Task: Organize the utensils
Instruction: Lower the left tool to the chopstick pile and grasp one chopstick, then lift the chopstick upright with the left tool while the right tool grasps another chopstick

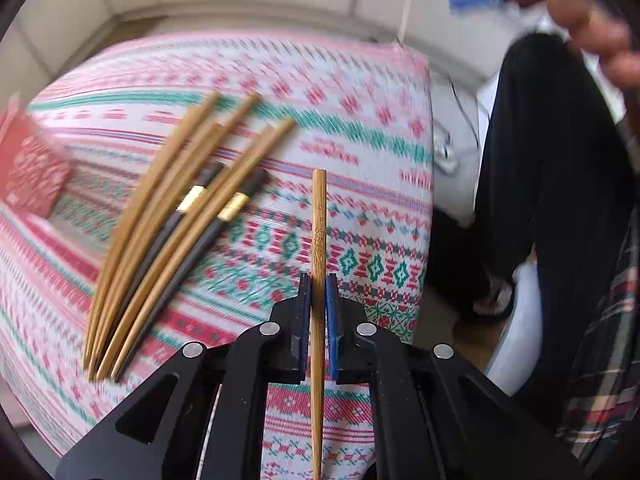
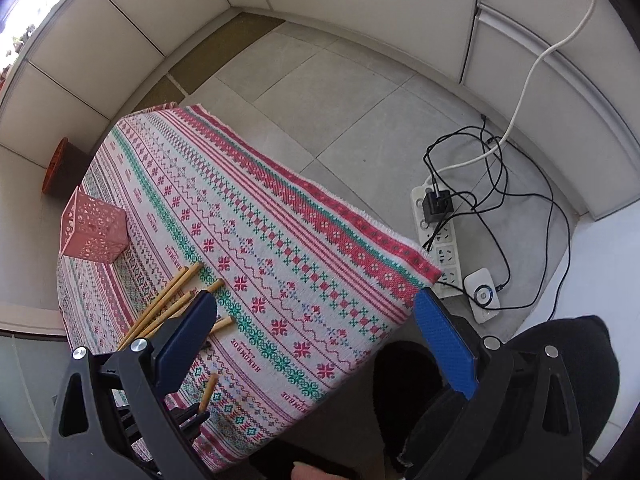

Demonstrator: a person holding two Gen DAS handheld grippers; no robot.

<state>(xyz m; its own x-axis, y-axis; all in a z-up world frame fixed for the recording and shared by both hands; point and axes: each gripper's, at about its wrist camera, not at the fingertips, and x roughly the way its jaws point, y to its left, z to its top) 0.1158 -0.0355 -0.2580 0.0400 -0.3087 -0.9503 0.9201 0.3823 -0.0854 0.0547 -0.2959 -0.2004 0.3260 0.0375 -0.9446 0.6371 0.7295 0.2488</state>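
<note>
Left tongs (image 1: pixel 319 292) pinch one bamboo chopstick (image 1: pixel 319 216), long axis pointing twelve o'clock; pink holder (image 1: pixel 34 176) waits at ten. Right tongs (image 2: pixel 316 344) gape wide, holding nothing.

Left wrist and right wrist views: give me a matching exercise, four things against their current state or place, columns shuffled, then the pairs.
Things:
1. left claw
2. right claw
3. pink holder
4. black chopsticks

States or places:
A. wide open, holding nothing
B. lying in the pile among the bamboo chopsticks
C. shut on a single engraved bamboo chopstick
D. standing on the patterned tablecloth near the far left edge

Pairs: 1-C, 2-A, 3-D, 4-B
</note>
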